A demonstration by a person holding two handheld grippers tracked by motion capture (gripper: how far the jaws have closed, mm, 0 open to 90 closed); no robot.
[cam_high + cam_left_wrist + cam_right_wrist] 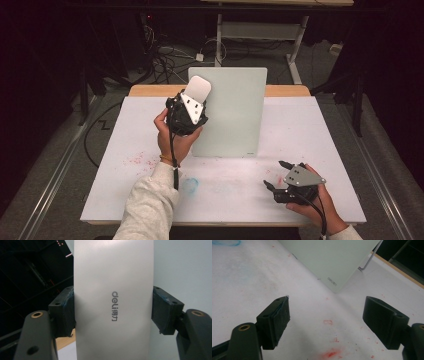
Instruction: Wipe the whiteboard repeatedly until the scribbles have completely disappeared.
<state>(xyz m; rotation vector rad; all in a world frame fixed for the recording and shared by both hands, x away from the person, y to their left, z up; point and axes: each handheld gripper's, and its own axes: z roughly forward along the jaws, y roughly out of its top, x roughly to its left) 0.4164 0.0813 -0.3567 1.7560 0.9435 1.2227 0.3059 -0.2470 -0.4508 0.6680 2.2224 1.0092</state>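
Note:
A pale green-white board [235, 112] stands tilted back on the white table [300, 130]. My left gripper [196, 97] is raised in front of the board's upper left part and is shut on a flat white eraser [198, 89]. In the left gripper view the eraser [113, 302] bears a grey "deli" logo, both pads press its long edges, and the board [182, 265] lies just behind it. My right gripper [275, 174] rests low near the table's front right, open with nothing between its jaws. The right gripper view has it [327, 322] over bare tabletop, pointing toward the board's lower corner [329, 257].
Red marker specks [137, 160] and a blue smear [190, 185] stain the tabletop. A red smear [330, 353] lies just ahead of my right gripper. The board's metal stand leg [369, 258] shows behind it. Cables and desk frames sit on the dark floor beyond the table.

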